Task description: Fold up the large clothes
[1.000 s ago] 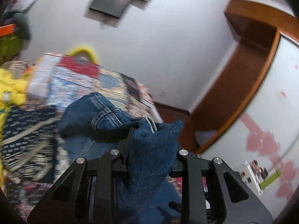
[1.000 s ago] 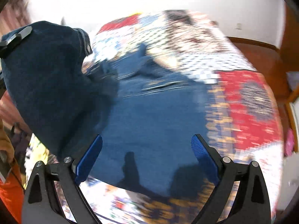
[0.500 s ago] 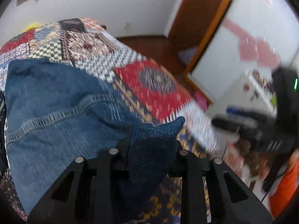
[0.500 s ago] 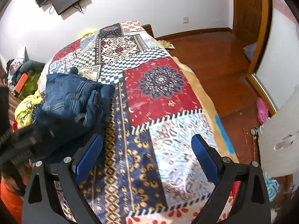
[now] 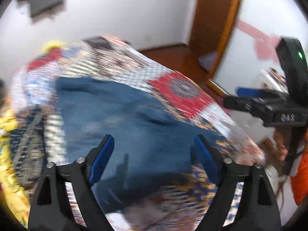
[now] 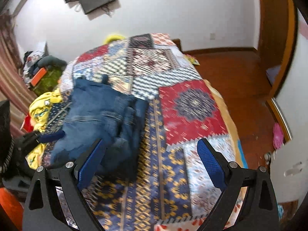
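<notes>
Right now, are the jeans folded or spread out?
Folded: the jeans lie as a compact layered bundle on the patchwork bedspread, neither gripper holding them.

blue jeans (image 6: 100, 113), folded, on bed

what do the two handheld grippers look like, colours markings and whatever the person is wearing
Both are black frames with triangular cut-outs, silver screw heads and two fingers faced with textured blue pads: the left gripper and the right gripper. In the left wrist view the right gripper's body carries raised lettering, too blurred to read surely, and a black module with a green light. The person wears an orange sleeve.
</notes>
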A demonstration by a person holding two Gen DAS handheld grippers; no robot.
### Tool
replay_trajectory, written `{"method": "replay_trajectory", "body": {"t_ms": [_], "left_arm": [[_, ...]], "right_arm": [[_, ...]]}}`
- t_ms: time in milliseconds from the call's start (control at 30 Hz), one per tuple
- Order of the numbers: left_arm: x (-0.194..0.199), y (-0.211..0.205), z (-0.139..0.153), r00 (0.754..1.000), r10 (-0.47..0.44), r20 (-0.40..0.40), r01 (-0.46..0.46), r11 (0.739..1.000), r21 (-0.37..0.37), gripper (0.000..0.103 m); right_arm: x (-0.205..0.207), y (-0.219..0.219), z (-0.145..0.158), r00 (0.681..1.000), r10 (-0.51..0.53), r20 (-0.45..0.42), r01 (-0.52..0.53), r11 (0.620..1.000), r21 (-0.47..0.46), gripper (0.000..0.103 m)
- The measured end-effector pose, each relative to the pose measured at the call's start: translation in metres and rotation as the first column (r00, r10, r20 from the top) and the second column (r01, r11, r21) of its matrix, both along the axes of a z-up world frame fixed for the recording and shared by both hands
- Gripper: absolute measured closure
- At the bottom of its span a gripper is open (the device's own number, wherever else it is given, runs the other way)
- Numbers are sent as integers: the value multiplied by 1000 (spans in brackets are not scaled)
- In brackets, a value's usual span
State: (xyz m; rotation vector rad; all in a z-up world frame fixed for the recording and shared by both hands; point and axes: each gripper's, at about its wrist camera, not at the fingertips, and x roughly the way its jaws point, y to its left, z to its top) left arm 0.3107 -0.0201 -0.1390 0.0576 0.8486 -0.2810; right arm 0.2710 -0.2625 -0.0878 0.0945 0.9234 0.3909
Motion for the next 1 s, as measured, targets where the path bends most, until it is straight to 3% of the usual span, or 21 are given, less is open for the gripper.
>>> {"method": "replay_trajectory", "body": {"t_ms": [133,300,433,500,667,833,1000], "left_arm": [[-3,51,6,992,119,38,-120,992,46,6],[3,83,-24,978,200,-52,-195,976,100,6],[-4,88,-56,972,196,-128,-179,975,131,6],[-12,88,-64,973,190,-130,-171,974,148,6],[-27,89,-75,971,202,-125,-191,977,99,6],[-30,95,-79,966,222,-130,-215,974,69,6],[-32,94,-80,965,229,-127,-223,973,59,6]], "right_arm": [[4,37,-4,996,88,6,-88,996,4,8],[11,75,-37,983,171,-60,-173,984,-32,8],[14,71,-67,979,153,-137,-163,985,-57,8],[15,58,-76,979,130,-158,-139,989,-48,8],[10,35,-91,975,116,-191,-124,992,-30,7],[9,48,-75,977,138,-164,-154,984,-87,7],[27,66,-63,986,137,-95,-144,987,-71,6]]}}
